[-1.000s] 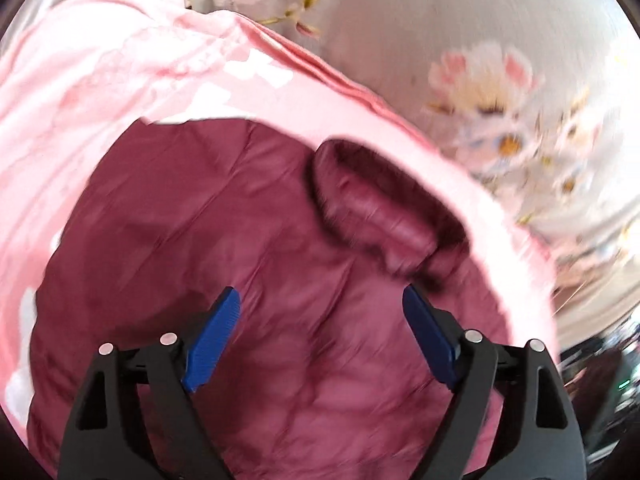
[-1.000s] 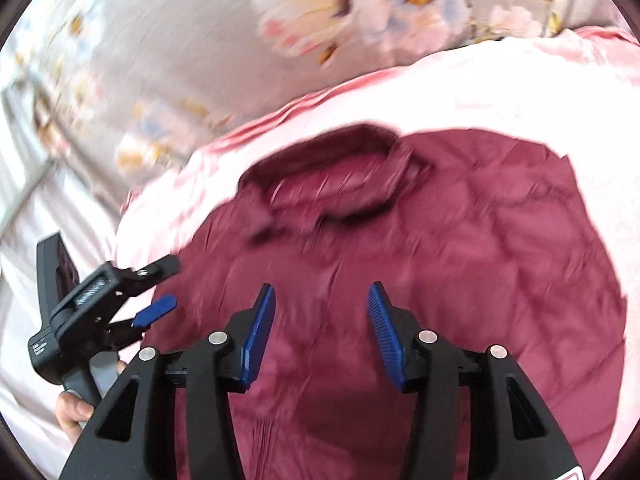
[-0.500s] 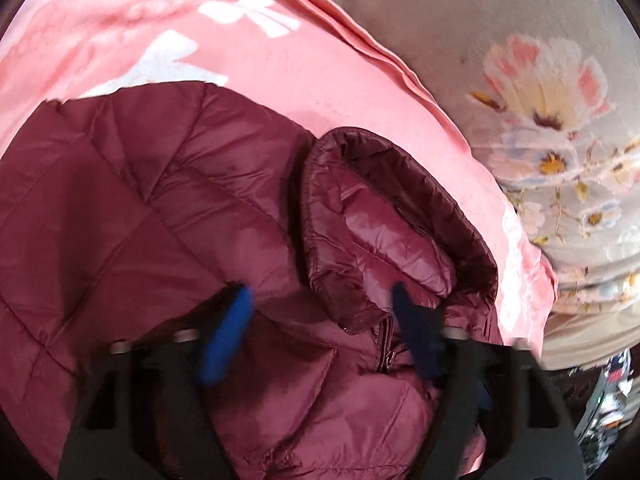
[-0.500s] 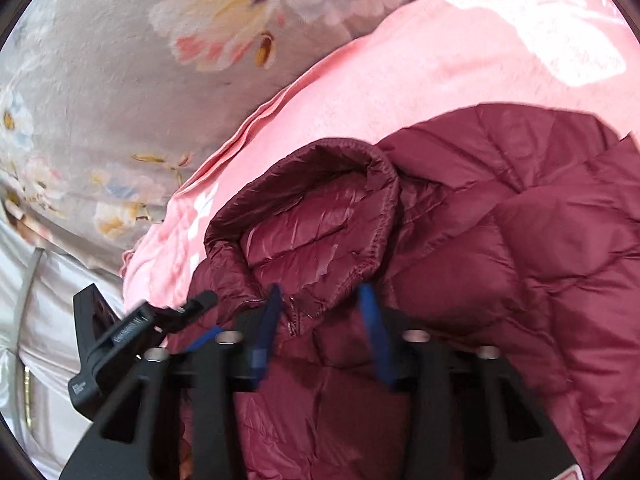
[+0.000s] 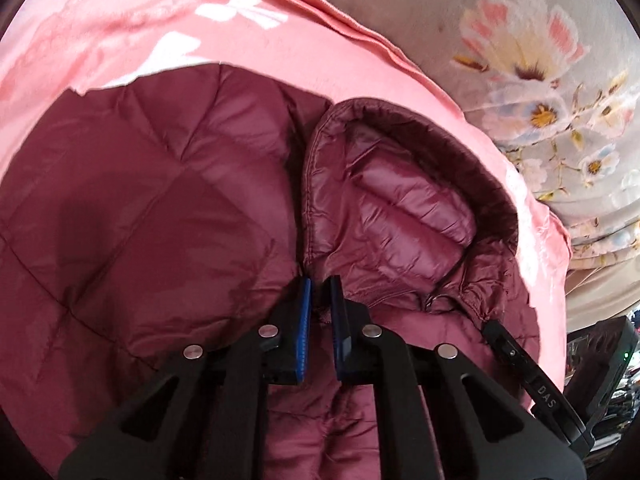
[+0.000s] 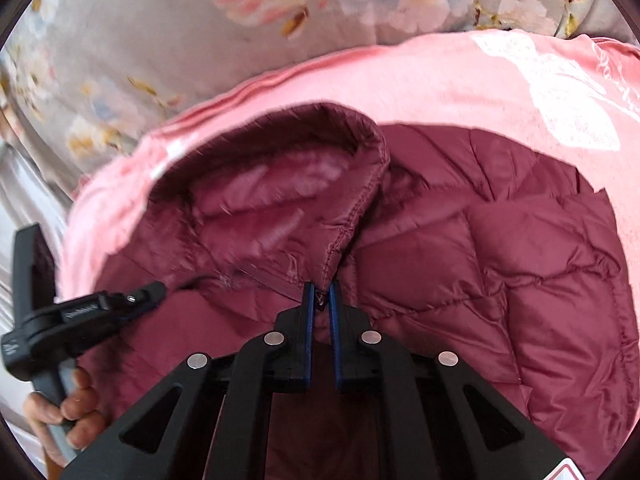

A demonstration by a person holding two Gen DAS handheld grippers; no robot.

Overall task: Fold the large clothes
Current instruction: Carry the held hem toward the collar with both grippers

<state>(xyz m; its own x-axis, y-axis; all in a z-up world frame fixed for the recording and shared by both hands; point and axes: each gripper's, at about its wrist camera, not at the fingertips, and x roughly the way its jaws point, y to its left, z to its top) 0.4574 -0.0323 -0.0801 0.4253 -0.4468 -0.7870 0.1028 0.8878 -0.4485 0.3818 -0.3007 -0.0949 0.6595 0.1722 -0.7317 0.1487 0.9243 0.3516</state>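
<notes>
A maroon quilted puffer jacket (image 5: 168, 216) lies spread on a pink blanket (image 5: 248, 44), filling the centre and lower part of both views, with its hood (image 5: 404, 196) lying open to the upper right of centre in the left wrist view and upper left of centre in the right wrist view. The left gripper (image 5: 319, 292) has just been closing, and its blue pads now pinch a ridge of jacket fabric at the base of the hood, low in the middle of the frame. The right gripper (image 6: 321, 296) has likewise just been closing and nips the stitched hood edge where it meets the collar, just below centre. The left gripper also shows at the lower left of the right wrist view, a hand (image 6: 64, 412) around its handle. The step in hand looks like securing both sides of the neckline before a fold. To do it well, each pinch should probably take the full thickness of the padded shell, not only the slippery outer layer, and both grippers should lift together and evenly, so the bulky jacket folds straight without sliding across the blanket or dragging it.
</notes>
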